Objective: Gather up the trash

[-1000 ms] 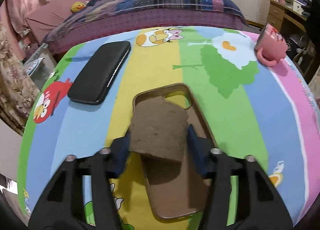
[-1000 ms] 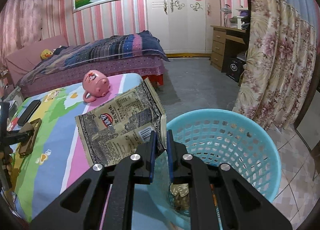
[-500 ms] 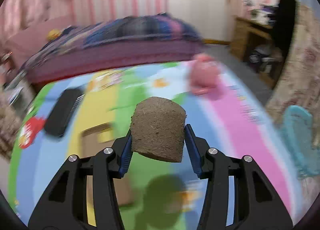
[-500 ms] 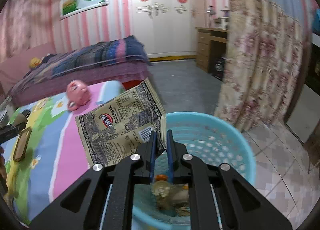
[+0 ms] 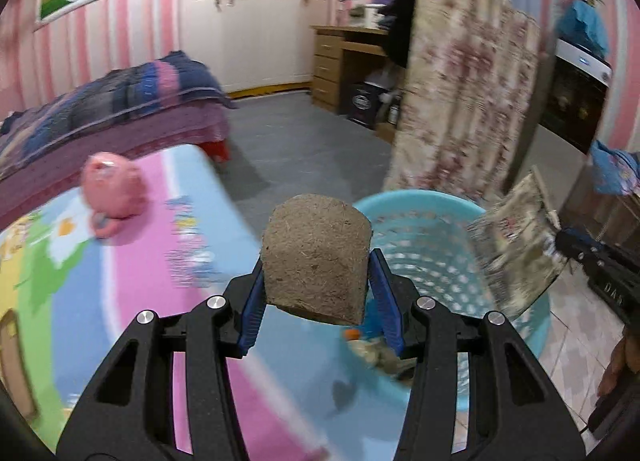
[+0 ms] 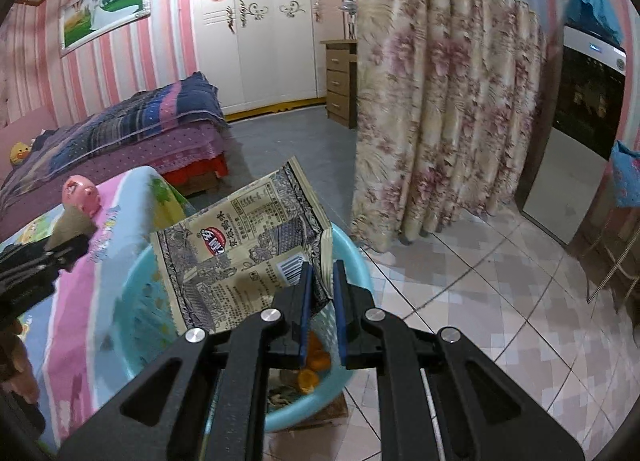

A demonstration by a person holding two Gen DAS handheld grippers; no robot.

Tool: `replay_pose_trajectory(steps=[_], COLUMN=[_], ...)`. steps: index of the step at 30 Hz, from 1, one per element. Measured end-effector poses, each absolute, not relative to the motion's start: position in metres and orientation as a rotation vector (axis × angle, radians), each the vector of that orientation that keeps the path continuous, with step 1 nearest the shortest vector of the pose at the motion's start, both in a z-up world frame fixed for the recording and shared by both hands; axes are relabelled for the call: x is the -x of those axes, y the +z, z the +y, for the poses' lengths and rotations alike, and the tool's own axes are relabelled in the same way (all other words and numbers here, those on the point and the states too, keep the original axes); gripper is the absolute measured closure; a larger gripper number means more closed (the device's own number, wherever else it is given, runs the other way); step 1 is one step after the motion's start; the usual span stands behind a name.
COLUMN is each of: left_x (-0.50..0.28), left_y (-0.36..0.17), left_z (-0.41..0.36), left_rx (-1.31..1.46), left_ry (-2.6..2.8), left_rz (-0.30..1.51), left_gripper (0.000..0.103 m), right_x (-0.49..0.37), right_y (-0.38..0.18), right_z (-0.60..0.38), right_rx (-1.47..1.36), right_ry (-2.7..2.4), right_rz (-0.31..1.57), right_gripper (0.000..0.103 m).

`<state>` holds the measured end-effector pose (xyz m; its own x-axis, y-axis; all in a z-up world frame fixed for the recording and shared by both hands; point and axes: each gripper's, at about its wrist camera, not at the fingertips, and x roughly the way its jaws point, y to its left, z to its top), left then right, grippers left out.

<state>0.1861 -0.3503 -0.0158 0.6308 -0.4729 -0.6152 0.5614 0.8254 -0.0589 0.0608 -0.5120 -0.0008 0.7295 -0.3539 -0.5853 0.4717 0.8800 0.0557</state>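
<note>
Left gripper (image 5: 316,281) clamps the brown pad (image 5: 316,257); right gripper (image 6: 320,301) pinches the snack wrapper (image 6: 244,249). Blue basket (image 5: 440,261) sits below both.

My left gripper (image 5: 316,279) has matte black, angular finger arms with triangular cut-outs, four round silver screw heads across its knuckles, and blue pads (image 5: 252,301) lining the inner faces. My right gripper (image 6: 320,309) matches: black frame, silver screws, thin blue pads.
</note>
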Motion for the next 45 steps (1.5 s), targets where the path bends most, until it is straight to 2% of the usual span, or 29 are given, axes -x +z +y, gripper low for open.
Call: replay_pose_trajectory(steps=[6,8,9,10,13,16,20,27,33,36,37,38,40,41,42,45], left_x=[-0.182,-0.182,-0.182,-0.184,-0.194,-0.201,-0.212,-0.214,-0.213,-0.217,-0.218,-0.220,-0.221,-0.220,-0.219,-0.211], left_y=[-0.035,-0.039,-0.039,-0.039,-0.036,-0.031,-0.024,-0.007,-0.001,0.003,0.003,0.005,0.009,0.011,0.014,0.021], left_z=[-0.388,-0.390,-0.385,-0.381,-0.362,-0.338,-0.310,-0.283,-0.264,-0.255,-0.253,-0.250,-0.244,-0.242,-0.238,-0.232], left_rx=[-0.212,-0.251,-0.251,-0.248,-0.245,-0.230,-0.175,-0.178,-0.173,-0.148,-0.140,-0.126,-0.102,-0.093,-0.083,-0.082], left_ry=[-0.642,-0.603,-0.583,-0.572,-0.532,-0.456,-0.412,-0.374,-0.360,-0.356,-0.356,-0.356,-0.357,-0.358,-0.361,-0.371], left_rz=[0.665,0.657,0.649,0.646,0.653,0.640,0.656,0.612,0.596,0.598,0.600,0.601,0.601,0.599,0.593,0.567], left_gripper=[0.052,0.036,0.024,0.019,0.017,0.010,0.007,0.006,0.006,0.006,0.006,0.006,0.006,0.006,0.006,0.006], right_x=[-0.053,-0.052,-0.052,-0.051,-0.050,-0.052,-0.061,-0.087,-0.108,-0.111,-0.111,-0.110,-0.109,-0.109,-0.108,-0.100], right_y=[-0.009,-0.009,-0.009,-0.008,-0.008,-0.011,-0.014,-0.018,-0.022,-0.023,-0.023,-0.021,-0.019,-0.018,-0.016,-0.004], right_z=[-0.527,-0.531,-0.532,-0.534,-0.534,-0.531,-0.523,-0.504,-0.495,-0.493,-0.492,-0.489,-0.484,-0.479,-0.476,-0.460], right_rx=[-0.241,-0.237,-0.237,-0.240,-0.247,-0.254,-0.259,-0.228,-0.184,-0.190,-0.193,-0.184,-0.167,-0.159,-0.155,-0.139], right_ry=[-0.481,-0.483,-0.485,-0.488,-0.490,-0.491,-0.483,-0.471,-0.501,-0.499,-0.497,-0.505,-0.512,-0.511,-0.508,-0.494], right_rz=[0.611,0.612,0.610,0.604,0.598,0.596,0.602,0.616,0.637,0.640,0.637,0.627,0.624,0.621,0.611,0.571], right_gripper=[0.092,0.092,0.092,0.092,0.092,0.092,0.092,0.091,0.086,0.062,0.041,0.028,0.027,0.018,0.014,0.009])
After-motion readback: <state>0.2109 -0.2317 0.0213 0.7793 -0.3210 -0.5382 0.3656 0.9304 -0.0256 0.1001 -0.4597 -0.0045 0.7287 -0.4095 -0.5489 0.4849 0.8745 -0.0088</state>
